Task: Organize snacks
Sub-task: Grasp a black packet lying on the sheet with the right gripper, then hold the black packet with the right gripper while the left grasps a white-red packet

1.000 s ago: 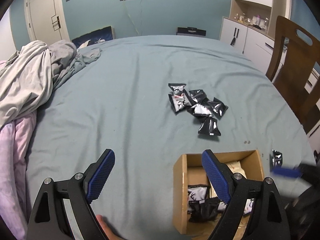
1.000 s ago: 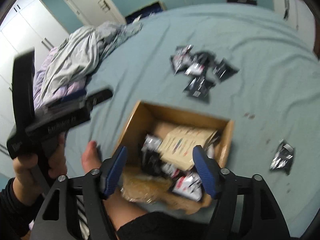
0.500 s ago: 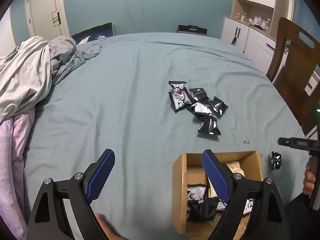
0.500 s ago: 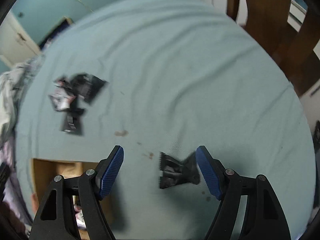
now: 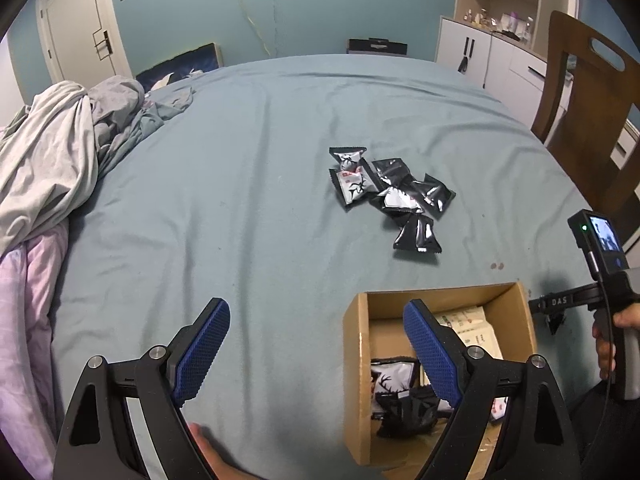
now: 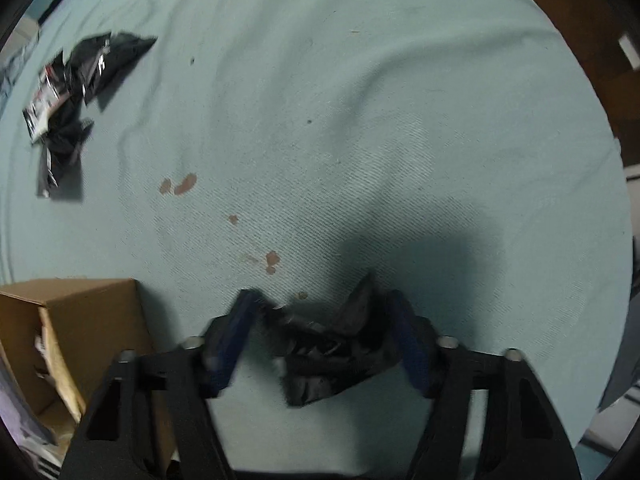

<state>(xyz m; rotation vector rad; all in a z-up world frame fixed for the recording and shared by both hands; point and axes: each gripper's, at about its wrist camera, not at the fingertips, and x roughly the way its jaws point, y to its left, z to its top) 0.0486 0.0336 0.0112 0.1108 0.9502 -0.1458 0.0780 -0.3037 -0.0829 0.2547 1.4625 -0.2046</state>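
Jaws of the right gripper [image 6: 324, 332] have just been closing around a lone black snack packet [image 6: 332, 352] on the blue bedsheet [image 6: 360, 120]; its crumpled length lies across the gap from pad to pad, though firm pressing cannot be confirmed through the blur. That packet sits just right of the cardboard box [image 5: 440, 304], well short of the packet pile [image 5: 392, 196]. The left gripper [image 5: 316, 344] hangs wide apart and empty over the box's near-left corner.

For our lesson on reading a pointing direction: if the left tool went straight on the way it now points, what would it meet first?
Probably the bare bed sheet: nothing lies between the left tool fingers. The cardboard box sits off to one side, though depth is unclear.
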